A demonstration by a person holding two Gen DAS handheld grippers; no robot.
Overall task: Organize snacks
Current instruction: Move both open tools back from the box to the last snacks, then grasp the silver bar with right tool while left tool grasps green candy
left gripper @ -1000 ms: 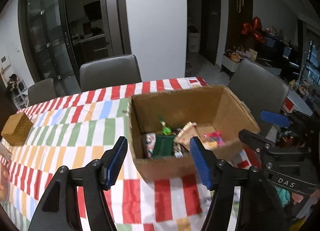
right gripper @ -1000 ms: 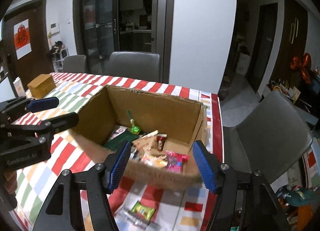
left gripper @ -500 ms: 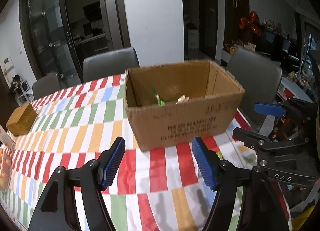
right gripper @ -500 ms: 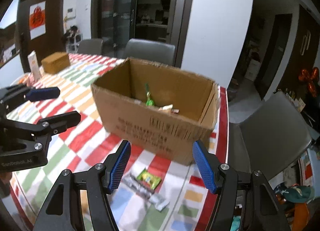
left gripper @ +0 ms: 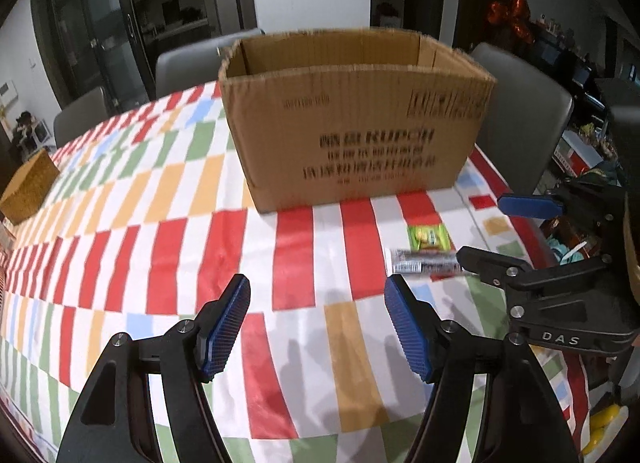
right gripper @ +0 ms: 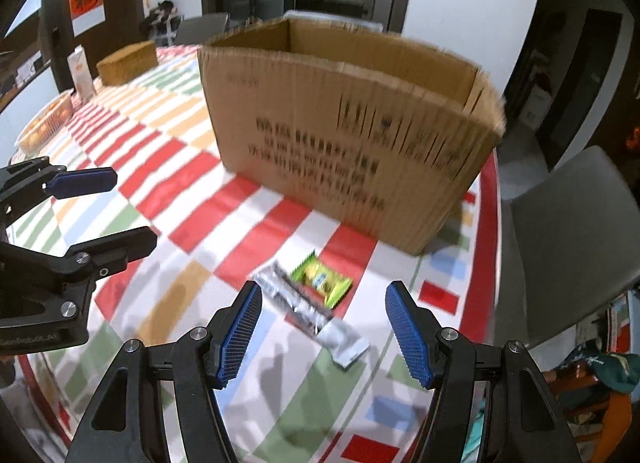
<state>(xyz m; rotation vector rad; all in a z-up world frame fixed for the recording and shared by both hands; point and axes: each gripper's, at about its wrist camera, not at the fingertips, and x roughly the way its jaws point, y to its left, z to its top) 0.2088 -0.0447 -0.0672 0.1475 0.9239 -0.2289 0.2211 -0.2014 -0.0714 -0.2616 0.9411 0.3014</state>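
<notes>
An open cardboard box stands on the striped tablecloth; it also shows in the right wrist view, and its contents are hidden from here. A green snack packet and a silver wrapper lie on the cloth in front of it; both show in the left wrist view, the green packet and the silver wrapper. My right gripper is open and empty, low over the two packets. My left gripper is open and empty, left of them.
A woven brown box sits at the table's far left. Grey chairs stand around the table. A tray of food and a card sit at the far end. The table edge runs close on the right.
Both grippers have dropped from above the box down to table level and pulled back. The box's inside is no longer visible. The two packets now lie just ahead of the right gripper.
</notes>
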